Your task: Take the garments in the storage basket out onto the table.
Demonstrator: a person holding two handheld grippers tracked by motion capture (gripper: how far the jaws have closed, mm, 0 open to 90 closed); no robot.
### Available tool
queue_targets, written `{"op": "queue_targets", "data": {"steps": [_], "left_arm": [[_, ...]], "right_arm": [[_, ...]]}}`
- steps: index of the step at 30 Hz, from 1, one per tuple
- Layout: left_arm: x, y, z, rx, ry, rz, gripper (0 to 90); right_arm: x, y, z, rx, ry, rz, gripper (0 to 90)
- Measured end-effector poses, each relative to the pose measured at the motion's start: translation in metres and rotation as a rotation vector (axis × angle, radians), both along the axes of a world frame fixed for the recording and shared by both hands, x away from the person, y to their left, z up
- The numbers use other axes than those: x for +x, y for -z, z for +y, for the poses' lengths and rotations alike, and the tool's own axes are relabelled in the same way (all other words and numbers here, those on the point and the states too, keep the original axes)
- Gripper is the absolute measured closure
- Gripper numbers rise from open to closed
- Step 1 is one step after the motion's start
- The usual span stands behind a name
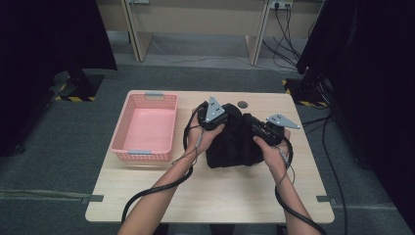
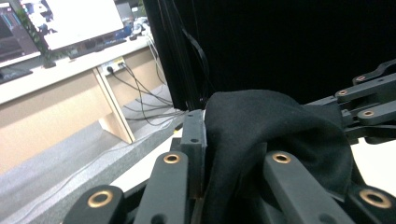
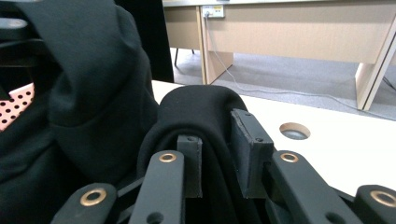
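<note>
A black garment [image 1: 234, 142] lies bunched on the wooden table [image 1: 210, 196] between the person's two hands. My left gripper [image 1: 219, 119] is shut on a fold of the black cloth [image 2: 261, 126], which drapes over its right jaw. My right gripper [image 1: 257, 128] is shut on another fold of the cloth [image 3: 201, 107], pinched between its two pads. From the right gripper view, the left gripper holds a raised hump of cloth [image 3: 93, 70] at upper left. The right gripper's linkage [image 2: 369, 98] shows at the right edge of the left gripper view.
An empty pink basket [image 1: 128, 128] stands on the table's left part. A round cable hole [image 1: 242, 104] sits near the far edge behind the garment. Beyond the table are desk legs, floor cables and black curtains on both sides.
</note>
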State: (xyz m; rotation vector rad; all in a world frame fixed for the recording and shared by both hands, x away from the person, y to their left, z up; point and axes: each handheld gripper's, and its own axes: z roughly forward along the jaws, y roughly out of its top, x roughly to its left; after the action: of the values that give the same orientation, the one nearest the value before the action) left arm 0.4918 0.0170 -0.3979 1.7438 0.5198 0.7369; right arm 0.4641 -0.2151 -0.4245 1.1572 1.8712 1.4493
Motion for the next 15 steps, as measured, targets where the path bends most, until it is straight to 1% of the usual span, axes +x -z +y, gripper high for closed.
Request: {"op": "queue_targets", "data": {"steps": [3, 4, 5, 9, 11, 12, 13, 15], "left_arm": [[0.001, 0.006, -0.003, 0.009, 0.001, 0.010, 76.7], [0.001, 0.006, -0.003, 0.009, 0.001, 0.010, 76.5], [0.002, 0.010, -0.006, 0.020, 0.002, 0.015, 76.4], [0.004, 0.019, -0.011, 0.030, 0.000, 0.031, 76.1], [0.005, 0.022, -0.012, 0.033, 0.000, 0.036, 75.8], [0.006, 0.026, -0.013, 0.038, -0.002, 0.043, 75.0], [0.006, 0.026, -0.013, 0.038, -0.002, 0.043, 74.7], [0.007, 0.030, -0.015, 0.042, -0.005, 0.052, 74.6]], "right_arm": [[0.001, 0.005, 0.001, -0.008, 0.001, 0.014, 73.3], [0.001, 0.006, 0.001, -0.013, 0.001, 0.018, 73.1], [0.001, 0.008, 0.001, -0.016, 0.002, 0.025, 72.7], [0.002, 0.017, 0.001, -0.032, 0.011, 0.053, 71.9], [0.002, 0.019, 0.000, -0.038, 0.014, 0.057, 71.6], [0.002, 0.024, -0.001, -0.050, 0.023, 0.072, 71.1], [0.003, 0.026, -0.002, -0.050, 0.026, 0.080, 71.0], [0.003, 0.029, -0.003, -0.052, 0.032, 0.088, 70.8]]}}
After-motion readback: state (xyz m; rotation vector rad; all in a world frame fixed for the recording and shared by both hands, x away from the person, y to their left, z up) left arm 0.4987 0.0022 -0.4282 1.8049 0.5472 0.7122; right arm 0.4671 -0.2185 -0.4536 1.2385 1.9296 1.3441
